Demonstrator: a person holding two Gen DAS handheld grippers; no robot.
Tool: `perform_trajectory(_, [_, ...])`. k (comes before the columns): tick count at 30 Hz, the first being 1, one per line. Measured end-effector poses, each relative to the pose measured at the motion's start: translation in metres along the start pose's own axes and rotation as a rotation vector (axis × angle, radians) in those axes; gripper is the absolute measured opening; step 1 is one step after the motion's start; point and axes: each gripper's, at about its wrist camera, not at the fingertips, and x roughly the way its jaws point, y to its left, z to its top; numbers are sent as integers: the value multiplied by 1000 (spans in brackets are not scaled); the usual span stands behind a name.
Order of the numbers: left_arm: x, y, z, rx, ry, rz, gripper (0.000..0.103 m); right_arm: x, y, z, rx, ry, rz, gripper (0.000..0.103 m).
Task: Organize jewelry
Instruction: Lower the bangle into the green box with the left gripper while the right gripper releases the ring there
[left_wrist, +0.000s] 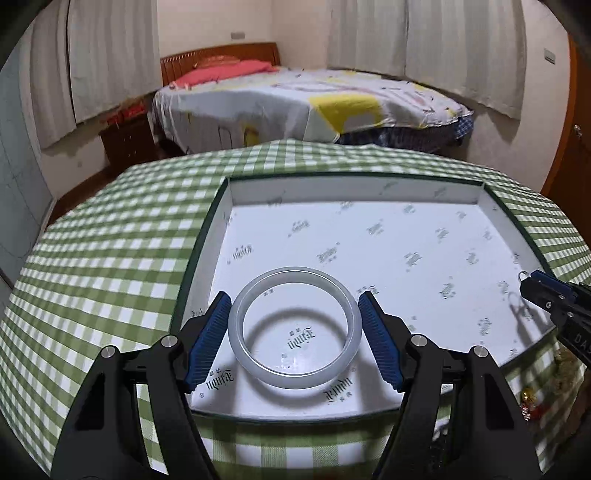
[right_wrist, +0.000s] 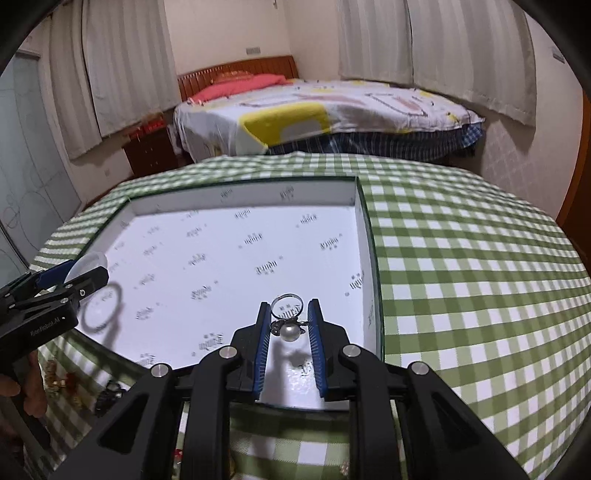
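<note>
My left gripper (left_wrist: 294, 295) is shut on a translucent white bangle (left_wrist: 295, 274), its blue pads pressing on both sides. The bangle hangs above the floor of a shallow white box (left_wrist: 354, 192) and casts a ring shadow on it. In the right wrist view the box (right_wrist: 240, 195) lies ahead, and my right gripper (right_wrist: 289, 303) is shut on a silver ring with a pearl (right_wrist: 289, 331), held over the box's near right part. The left gripper (right_wrist: 74, 277) with the bangle (right_wrist: 90, 263) shows at the left edge. The right gripper (left_wrist: 543, 286) appears at the right edge of the left wrist view.
The box sits on a table under a green-and-white checked cloth (right_wrist: 461, 277). Small red and gold trinkets (left_wrist: 532, 402) and a dark item (right_wrist: 107, 398) lie near the table's front edge. A hand (right_wrist: 22, 387) grips the left tool. A bed (right_wrist: 332, 110) stands beyond the table.
</note>
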Motion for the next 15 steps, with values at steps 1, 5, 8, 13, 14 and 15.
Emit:
perform_trajectory(1, [4, 1, -1, -6, 12, -4, 69, 0, -1, 0, 5, 8, 4, 21])
perform_trajectory(5, [16, 7, 0, -33, 64, -25, 69, 3, -2, 1, -4, 27, -8, 21])
perform_trajectory(8, [20, 7, -1, -29, 87, -16, 69, 2, -2, 1, -12, 29, -14, 21])
perform_trajectory(13, [23, 3, -2, -13, 98, -6, 69, 2, -3, 0, -19, 30, -12, 23])
perform_trajectory(14, [24, 3, -2, -10, 101, -4, 69, 1, -3, 1, -20, 28, -7, 28])
perform_trajectory(15, [24, 2, -2, -6, 103, -3, 70, 1, -4, 1, -23, 24, -3, 34])
